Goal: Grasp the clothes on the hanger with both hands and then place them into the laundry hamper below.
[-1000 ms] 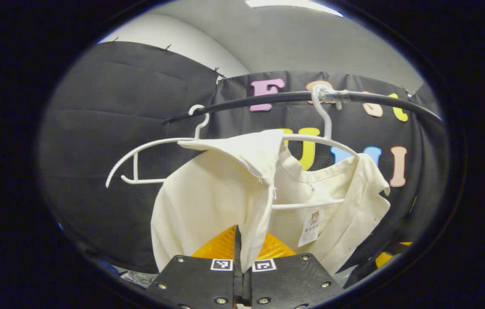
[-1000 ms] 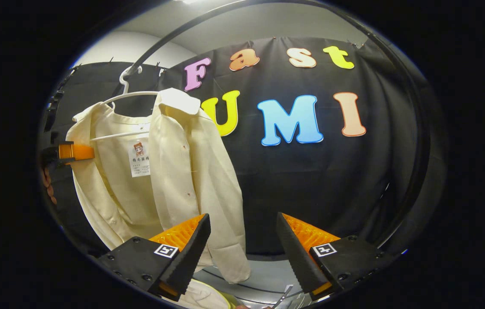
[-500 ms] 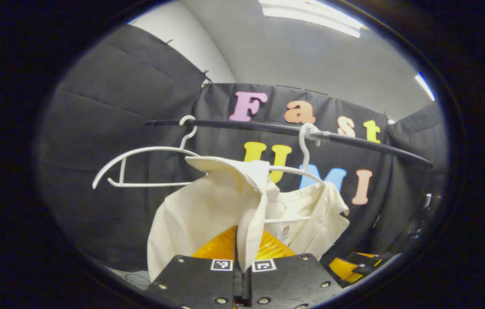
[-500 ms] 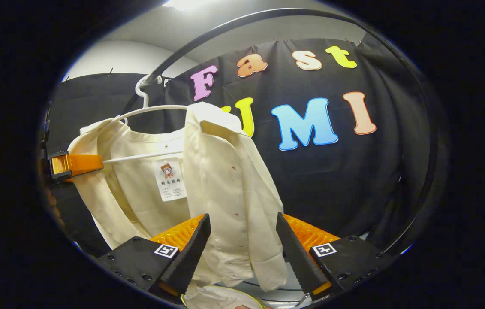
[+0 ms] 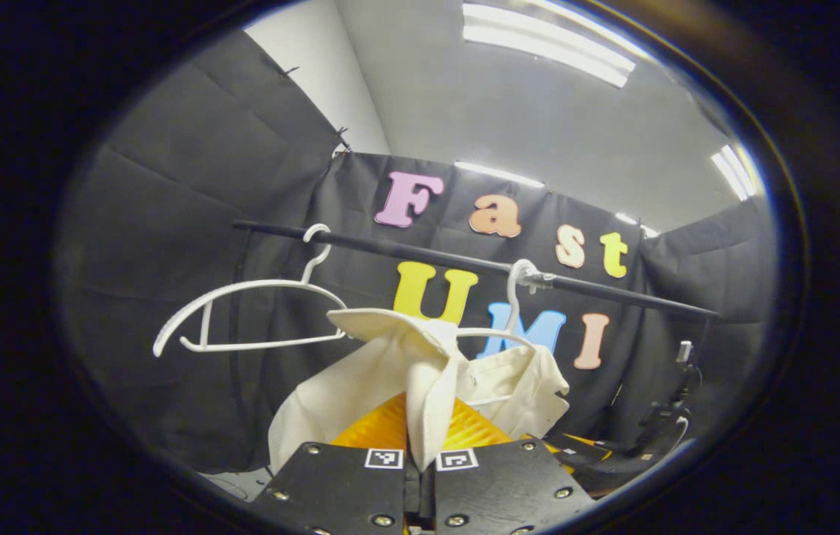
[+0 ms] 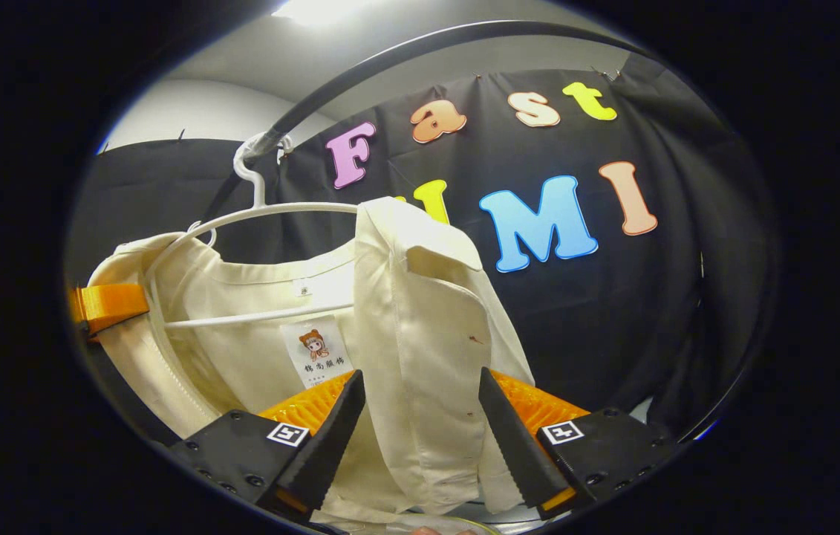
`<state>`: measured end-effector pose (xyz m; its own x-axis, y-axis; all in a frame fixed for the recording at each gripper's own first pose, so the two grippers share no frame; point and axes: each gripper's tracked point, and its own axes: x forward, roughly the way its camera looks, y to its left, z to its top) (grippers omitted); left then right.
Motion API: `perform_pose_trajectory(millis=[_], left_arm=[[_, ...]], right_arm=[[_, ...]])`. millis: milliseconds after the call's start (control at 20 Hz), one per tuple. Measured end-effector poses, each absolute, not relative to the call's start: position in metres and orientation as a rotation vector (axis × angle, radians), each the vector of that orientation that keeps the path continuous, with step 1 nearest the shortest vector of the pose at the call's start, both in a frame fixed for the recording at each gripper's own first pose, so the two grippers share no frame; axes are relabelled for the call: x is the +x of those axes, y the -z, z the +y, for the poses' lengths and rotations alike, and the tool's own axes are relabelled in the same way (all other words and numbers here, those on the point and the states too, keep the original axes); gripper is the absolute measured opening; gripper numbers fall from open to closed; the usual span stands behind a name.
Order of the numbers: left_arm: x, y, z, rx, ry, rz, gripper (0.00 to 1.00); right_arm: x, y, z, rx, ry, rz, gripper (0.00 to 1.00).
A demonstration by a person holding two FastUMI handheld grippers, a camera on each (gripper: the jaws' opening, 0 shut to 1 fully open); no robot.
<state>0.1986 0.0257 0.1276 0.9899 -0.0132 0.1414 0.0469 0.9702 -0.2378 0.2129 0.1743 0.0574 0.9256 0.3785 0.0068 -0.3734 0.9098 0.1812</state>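
A cream shirt (image 6: 420, 312) hangs on a white hanger (image 6: 256, 215) from the black rail (image 6: 405, 59). My left gripper (image 5: 420, 446) is shut on one front edge of the shirt (image 5: 431, 386), which bunches up between its fingers. The same gripper shows at the left of the right gripper view, at the shirt's far side (image 6: 104, 305). My right gripper (image 6: 420, 446) is open. The shirt's other front panel hangs down between its two fingers (image 6: 327, 438), and they do not press on it.
An empty white hanger (image 5: 241, 316) hangs on the rail (image 5: 427, 256) to the left of the shirt's hanger (image 5: 512, 312). Black cloth walls close in behind and on both sides. A pale round rim (image 6: 457, 526) peeks in below the shirt.
My right gripper has moved in toward the shirt, and the front panel now lies between its open fingers. My left gripper, still shut on the edge, has drawn back and tilted upward.
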Motion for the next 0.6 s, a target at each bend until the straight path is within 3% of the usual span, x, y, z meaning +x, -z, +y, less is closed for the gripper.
perform_pose_trajectory(millis=[200, 600], left_arm=[[0.200, -0.116, 0.027, -0.175, 0.022, -0.113, 0.01], [0.200, -0.110, 0.026, -0.136, 0.024, -0.090, 0.01]], right_arm=[[0.222, -0.055, 0.191, 0.167, -0.389, 0.056, 1.00], [0.250, -0.054, 0.200, 0.155, -0.235, 0.008, 0.98]])
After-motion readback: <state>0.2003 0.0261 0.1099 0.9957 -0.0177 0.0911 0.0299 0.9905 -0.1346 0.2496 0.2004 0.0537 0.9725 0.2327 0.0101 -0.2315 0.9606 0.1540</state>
